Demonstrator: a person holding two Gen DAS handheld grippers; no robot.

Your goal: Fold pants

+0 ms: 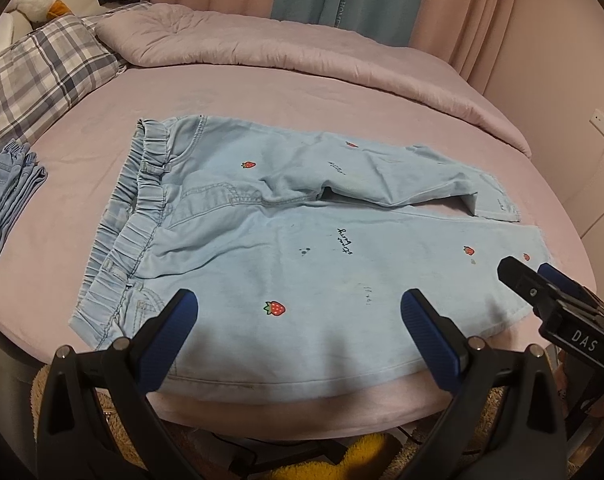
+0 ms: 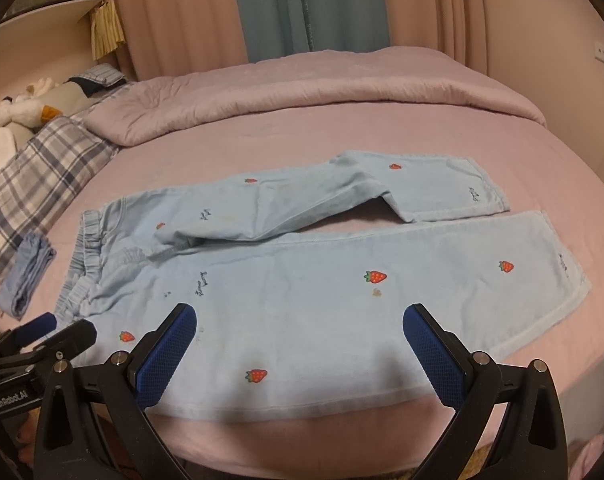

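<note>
Light blue pants (image 1: pixel 286 240) with red strawberry prints lie spread on the pink bed, waistband to the left, legs to the right; they also show in the right wrist view (image 2: pixel 321 280). The far leg is creased and bent. My left gripper (image 1: pixel 300 320) is open and empty, hovering over the near leg by the bed's front edge. My right gripper (image 2: pixel 300 332) is open and empty over the near leg further right. The right gripper (image 1: pixel 541 280) shows at the right of the left wrist view, the left gripper (image 2: pixel 50 328) at the left of the right wrist view.
A folded blue garment (image 1: pixel 10 200) lies at the bed's left, also seen in the right wrist view (image 2: pixel 30 276). A plaid pillow (image 1: pixel 38 76) and a rolled pink quilt (image 1: pixel 302 52) lie at the back. Curtains (image 2: pixel 302 4) hang behind. The bed's front edge (image 1: pixel 302 412) is just below the grippers.
</note>
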